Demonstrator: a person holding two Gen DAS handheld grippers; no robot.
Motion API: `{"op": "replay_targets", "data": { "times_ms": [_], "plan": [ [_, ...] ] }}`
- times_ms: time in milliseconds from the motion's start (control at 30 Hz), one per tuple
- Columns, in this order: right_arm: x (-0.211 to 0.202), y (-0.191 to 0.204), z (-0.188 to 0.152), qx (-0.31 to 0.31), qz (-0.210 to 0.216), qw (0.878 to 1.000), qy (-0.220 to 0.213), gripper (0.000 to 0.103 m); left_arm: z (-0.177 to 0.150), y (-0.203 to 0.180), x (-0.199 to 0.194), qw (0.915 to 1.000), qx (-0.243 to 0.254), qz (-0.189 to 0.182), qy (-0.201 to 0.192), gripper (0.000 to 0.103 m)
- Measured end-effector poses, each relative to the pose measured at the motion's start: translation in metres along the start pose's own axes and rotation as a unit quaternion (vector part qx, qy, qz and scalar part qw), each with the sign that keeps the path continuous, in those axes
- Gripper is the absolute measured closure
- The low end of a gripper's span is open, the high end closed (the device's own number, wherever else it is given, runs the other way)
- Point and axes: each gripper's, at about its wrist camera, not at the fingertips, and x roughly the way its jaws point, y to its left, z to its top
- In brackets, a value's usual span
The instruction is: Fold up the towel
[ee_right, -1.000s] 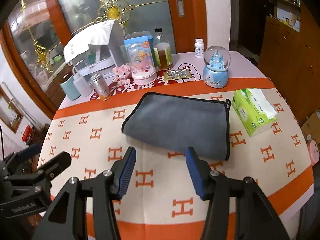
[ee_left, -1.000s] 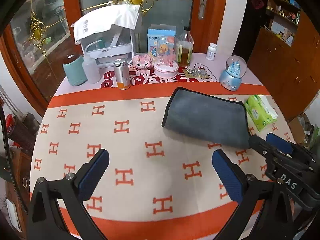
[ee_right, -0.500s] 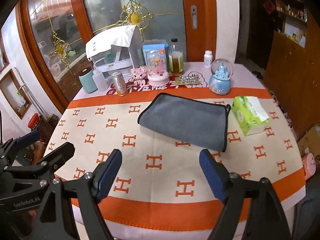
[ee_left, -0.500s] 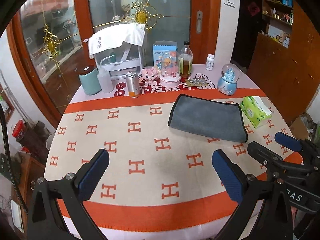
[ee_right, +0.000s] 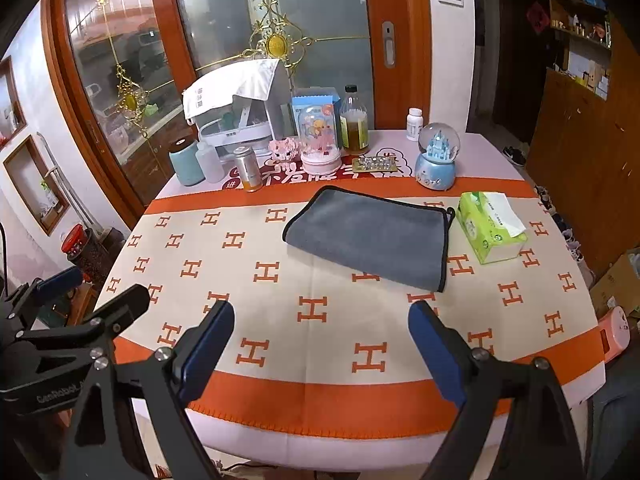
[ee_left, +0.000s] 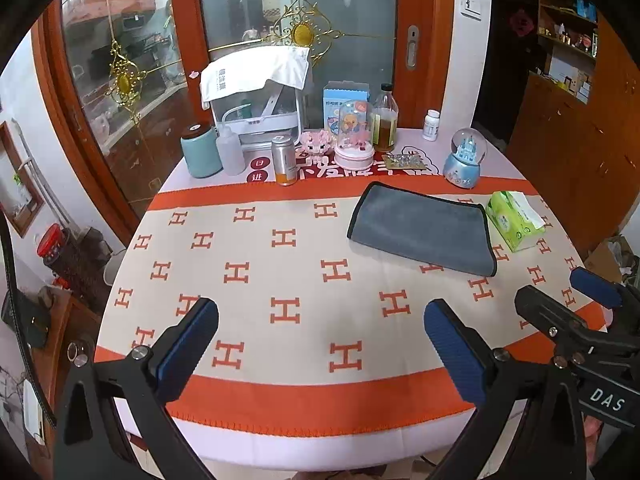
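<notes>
A grey towel [ee_left: 422, 228] with black trim lies folded flat on the right half of the round table; it also shows in the right wrist view [ee_right: 370, 234]. My left gripper [ee_left: 320, 332] is open and empty, held above the table's near edge, well short of the towel. My right gripper [ee_right: 320, 332] is open and empty too, also back at the near edge. The right gripper shows at the right edge of the left wrist view [ee_left: 576, 300], and the left gripper at the left edge of the right wrist view [ee_right: 80, 292].
A green tissue pack [ee_left: 516, 220] lies right of the towel. Along the table's back stand a snow globe [ee_left: 464, 158], bottles, a can [ee_left: 283, 160], a teal canister [ee_left: 200, 152] and a white rack [ee_left: 256, 100]. The cloth [ee_left: 280, 264] has an orange H pattern.
Both grippers have pulled back and up from the towel toward the table's near edge, so more of the table shows. The right gripper's jaws have opened wider. The towel has not moved.
</notes>
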Motion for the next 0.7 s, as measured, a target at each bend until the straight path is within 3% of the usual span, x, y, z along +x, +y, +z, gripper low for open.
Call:
{"op": "replay_targets", "data": {
  "times_ms": [700],
  "plan": [
    [-0.013, 0.003, -0.013, -0.006, -0.005, 1.000, 0.002, 0.013, -0.018, -0.001, -0.008, 0.9996, -0.020, 0.010, 0.017, 0.001]
  ]
}}
